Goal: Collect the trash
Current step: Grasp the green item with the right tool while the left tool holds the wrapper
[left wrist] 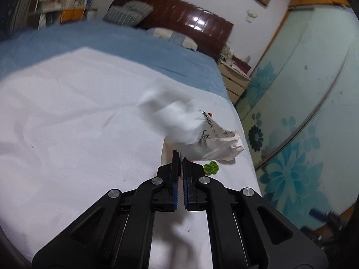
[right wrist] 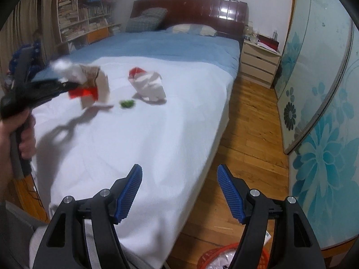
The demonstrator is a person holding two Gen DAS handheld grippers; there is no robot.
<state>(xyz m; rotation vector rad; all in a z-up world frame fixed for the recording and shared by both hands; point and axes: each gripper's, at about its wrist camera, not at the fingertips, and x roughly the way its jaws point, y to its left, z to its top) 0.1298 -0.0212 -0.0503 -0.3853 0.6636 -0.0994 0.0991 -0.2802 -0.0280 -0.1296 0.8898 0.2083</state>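
Holding my left tongs up over the left side of the bed, I have them clamped on a bundle of trash: crumpled white paper, a tan card piece with print, and a red wrapper hanging under the tips. The bundle is clear of the white sheet; its shadow lies on the cloth below. My left hand grips the handle at the left edge of the right wrist view. In the left wrist view the blue pads sit almost together, with only a thin edge of the bundle caught at the tips.

Further right, a small green scrap lies on the sheet, near the bundle but apart from it. Just beyond it rests a crumpled white bag with a red patch on its top, also on the sheet.

My right tongs hang over the near corner of the bed, jaws wide apart, nothing between them. Below them on the wooden floor sits a red basket with white scraps inside, partly hidden by the tongs.
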